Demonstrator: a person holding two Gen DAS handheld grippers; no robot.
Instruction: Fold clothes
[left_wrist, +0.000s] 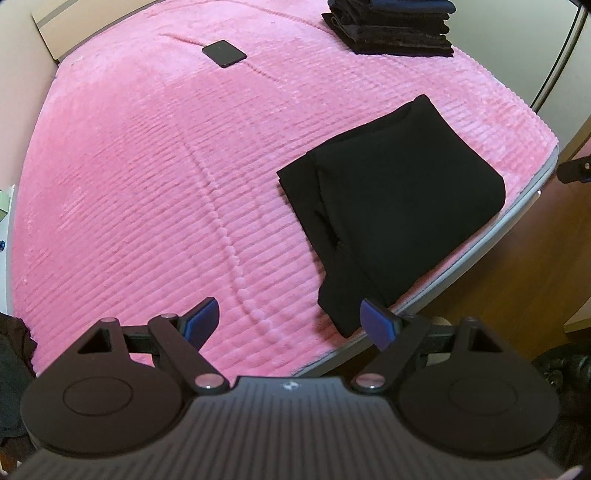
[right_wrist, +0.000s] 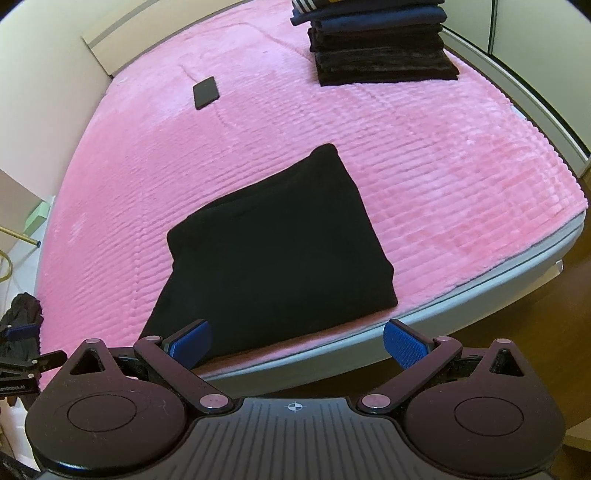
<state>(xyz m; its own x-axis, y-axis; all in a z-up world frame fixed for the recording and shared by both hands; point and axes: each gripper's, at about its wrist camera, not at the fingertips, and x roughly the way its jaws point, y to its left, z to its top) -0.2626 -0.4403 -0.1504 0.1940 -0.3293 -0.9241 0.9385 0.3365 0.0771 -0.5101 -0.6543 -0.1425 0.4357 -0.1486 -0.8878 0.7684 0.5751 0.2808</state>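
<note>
A folded black garment (right_wrist: 273, 243) lies flat in the frame's centre on a pink bed (right_wrist: 443, 155), near its front edge; a stack of folded dark clothes (right_wrist: 376, 48) stands upper right.

Bed (right_wrist: 461, 177): carries everything named here.
Folded garment (right_wrist: 280, 251): on the bed's near part, close to the front edge.
Stack of folded clothes (right_wrist: 384, 55): far behind the garment, toward the right.
Flat slab, possibly a phone (right_wrist: 205, 92): far side, left of the stack, well apart.
Floor (left_wrist: 498, 295): beyond the bed's right edge.
</note>
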